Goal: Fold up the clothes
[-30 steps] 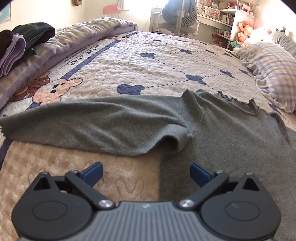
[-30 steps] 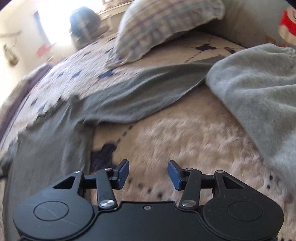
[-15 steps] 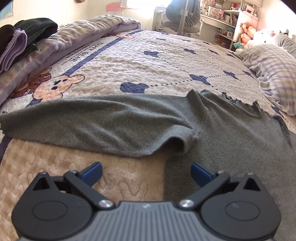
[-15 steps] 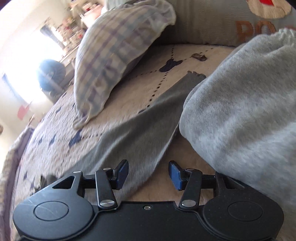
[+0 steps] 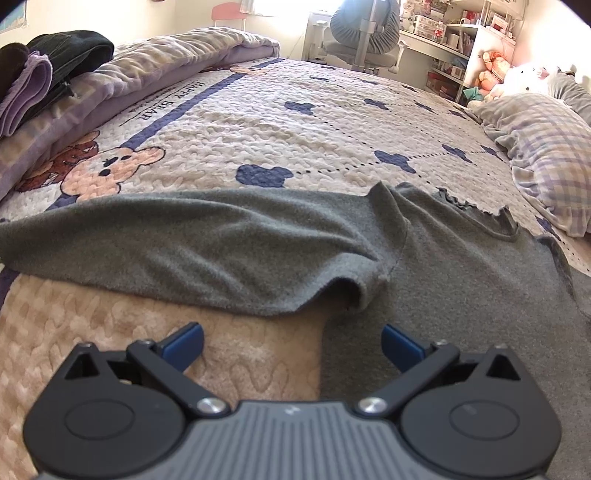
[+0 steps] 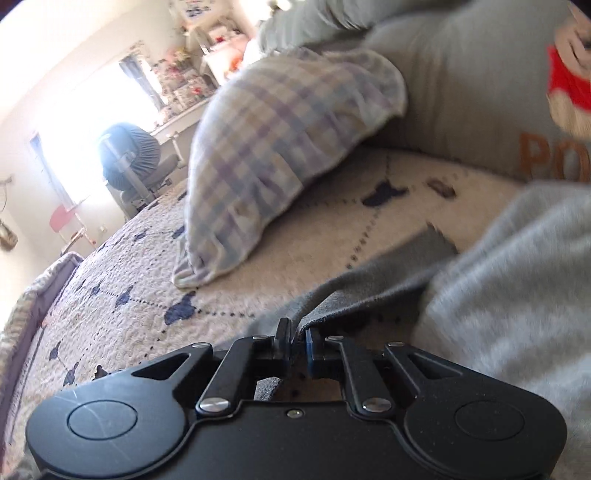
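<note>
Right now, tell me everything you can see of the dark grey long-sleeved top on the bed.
The dark grey fleecy long-sleeved top lies spread on the quilted bedspread, with a frilled neckline. One sleeve stretches flat sideways, its lower edge buckled up near the armpit. The open left claw hovers above the top's side edge without touching it. The right claw is closing on the other sleeve's edge, fabric between its pads; a light grey garment overlaps that sleeve.

1 grey top (image 5: 461,280), 1 plaid pillow (image 5: 546,147), 1 desk chair (image 5: 364,33), 2 tongs (image 5: 291,341).
</note>
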`<action>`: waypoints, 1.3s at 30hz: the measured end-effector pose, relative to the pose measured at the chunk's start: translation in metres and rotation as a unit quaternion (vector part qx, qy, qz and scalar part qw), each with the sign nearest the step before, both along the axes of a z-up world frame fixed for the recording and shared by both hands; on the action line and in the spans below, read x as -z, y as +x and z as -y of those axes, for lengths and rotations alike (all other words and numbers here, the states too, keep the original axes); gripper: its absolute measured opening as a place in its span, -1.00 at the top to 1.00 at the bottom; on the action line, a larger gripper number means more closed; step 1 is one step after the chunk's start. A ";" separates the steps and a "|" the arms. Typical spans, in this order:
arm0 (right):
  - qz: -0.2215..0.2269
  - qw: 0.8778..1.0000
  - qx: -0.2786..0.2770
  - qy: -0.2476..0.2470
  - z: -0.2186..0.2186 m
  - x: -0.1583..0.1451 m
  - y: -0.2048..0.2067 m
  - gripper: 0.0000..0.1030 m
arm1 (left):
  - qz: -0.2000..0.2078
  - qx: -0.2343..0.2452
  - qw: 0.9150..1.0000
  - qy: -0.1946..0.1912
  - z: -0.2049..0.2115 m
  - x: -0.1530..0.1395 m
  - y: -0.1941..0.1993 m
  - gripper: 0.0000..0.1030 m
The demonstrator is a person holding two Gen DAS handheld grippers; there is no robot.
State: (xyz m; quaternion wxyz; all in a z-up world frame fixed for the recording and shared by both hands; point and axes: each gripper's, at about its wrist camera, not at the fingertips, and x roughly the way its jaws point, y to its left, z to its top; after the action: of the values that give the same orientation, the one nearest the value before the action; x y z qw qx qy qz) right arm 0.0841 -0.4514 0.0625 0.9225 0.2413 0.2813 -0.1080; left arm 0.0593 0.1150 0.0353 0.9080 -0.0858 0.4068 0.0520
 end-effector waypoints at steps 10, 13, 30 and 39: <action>0.089 0.967 -0.179 -0.156 -0.132 -0.066 0.006 0.85 | 0.003 -0.002 1.000 -0.003 -0.001 -0.002 -0.001 -0.99; 0.084 0.944 -0.250 -0.196 -0.190 -0.067 0.004 0.85 | 0.004 -0.001 1.000 -0.002 -0.001 -0.003 -0.002 -0.99; -0.059 0.993 -0.088 -0.060 -0.098 0.017 -0.016 0.25 | 0.005 0.013 1.000 -0.005 0.005 -0.006 -0.004 -0.99; -0.072 0.996 0.020 -0.056 -0.015 0.029 -0.041 0.23 | -0.001 0.015 1.000 -0.008 0.006 -0.001 -0.003 -0.99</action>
State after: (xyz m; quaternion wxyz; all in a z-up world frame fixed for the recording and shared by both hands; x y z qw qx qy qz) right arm 0.0432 -0.4365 0.0333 0.9096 0.1868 0.3355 -0.1588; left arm 0.0567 0.1093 0.0366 0.9076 -0.0870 0.4091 0.0353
